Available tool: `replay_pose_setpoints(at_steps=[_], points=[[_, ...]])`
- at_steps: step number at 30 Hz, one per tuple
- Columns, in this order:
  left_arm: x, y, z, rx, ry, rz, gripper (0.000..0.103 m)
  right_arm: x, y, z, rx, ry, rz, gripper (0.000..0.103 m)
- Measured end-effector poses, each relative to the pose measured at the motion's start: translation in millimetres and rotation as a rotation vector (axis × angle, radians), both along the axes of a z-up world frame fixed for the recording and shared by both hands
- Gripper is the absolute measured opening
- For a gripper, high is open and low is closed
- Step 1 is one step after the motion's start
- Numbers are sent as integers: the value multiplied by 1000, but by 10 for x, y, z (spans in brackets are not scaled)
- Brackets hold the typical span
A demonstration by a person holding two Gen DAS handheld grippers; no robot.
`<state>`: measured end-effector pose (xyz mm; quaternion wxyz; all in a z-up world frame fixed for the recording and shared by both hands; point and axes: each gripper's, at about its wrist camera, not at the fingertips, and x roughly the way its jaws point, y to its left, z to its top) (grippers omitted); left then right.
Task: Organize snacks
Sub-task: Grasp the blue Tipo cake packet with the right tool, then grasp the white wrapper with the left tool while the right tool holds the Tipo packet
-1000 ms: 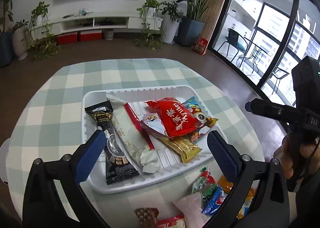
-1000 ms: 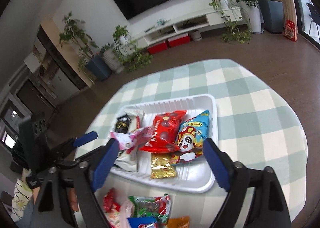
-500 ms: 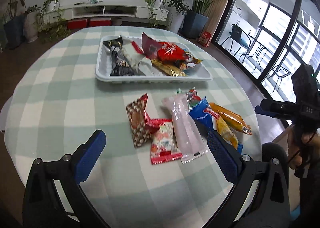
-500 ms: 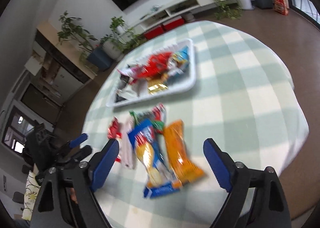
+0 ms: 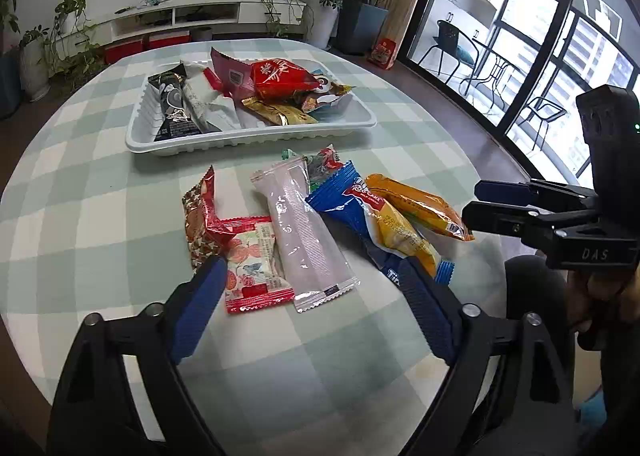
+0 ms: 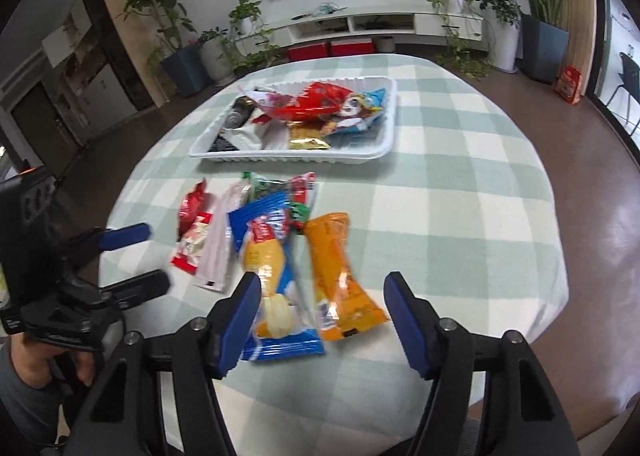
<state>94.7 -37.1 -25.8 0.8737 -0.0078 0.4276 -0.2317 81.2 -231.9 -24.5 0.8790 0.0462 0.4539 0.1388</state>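
Surface: a round top (image 5: 100,216) in a green-and-white check cloth, in a living room.
Tray: a white plastic tray (image 5: 248,136) at the far side, filled with snack packets, a red bag (image 5: 280,80) on top.
Loose snacks: a blue cake packet (image 6: 272,268), an orange packet (image 6: 340,276), a clear pale wrapper (image 5: 304,240) and a red-edged sweet packet (image 5: 252,268) lie on the cloth near the tray.
Left tongs (image 5: 312,284): spread wide, holding nothing, low over the clear wrapper.
Right tongs (image 6: 322,296): spread wide, holding nothing, straddling the orange packet's near end.
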Motion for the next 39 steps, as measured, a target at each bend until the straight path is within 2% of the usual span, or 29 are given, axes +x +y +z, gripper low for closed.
replay_pose_setpoints(at_steps=[2,10,15,16,17,19,21,23,30,34,39], points=[[-4,-10,-13,-1,5,-10,68,-7,106,7,3,-9,44,65],[-16,299,-42,-19,22,47,68,149,518,-188,-38,33,154,56],[21,235,-37,-19,26,28,68,273,611,-409,-111,94,146,54],[35,189,-37,-14,27,15,68,274,625,-446,-124,100,147,50],[47,138,-39,-10,29,1,68,265,643,-490,-142,109,155,41],[101,42,-59,-4,36,-18,62,212,663,-521,-176,96,159,35],[186,-31,-85,-3,56,-32,48,157,635,-506,-164,97,154,32],[284,-98,-117,-6,76,-41,42,87,586,-479,-146,94,141,30],[610,-269,-307,64,141,-34,43,-171,528,-440,-97,103,137,29],[686,-234,-347,93,141,7,43,-193,525,-446,-76,102,134,29],[812,-309,-405,110,170,-17,43,-192,529,-455,-75,107,140,29]])
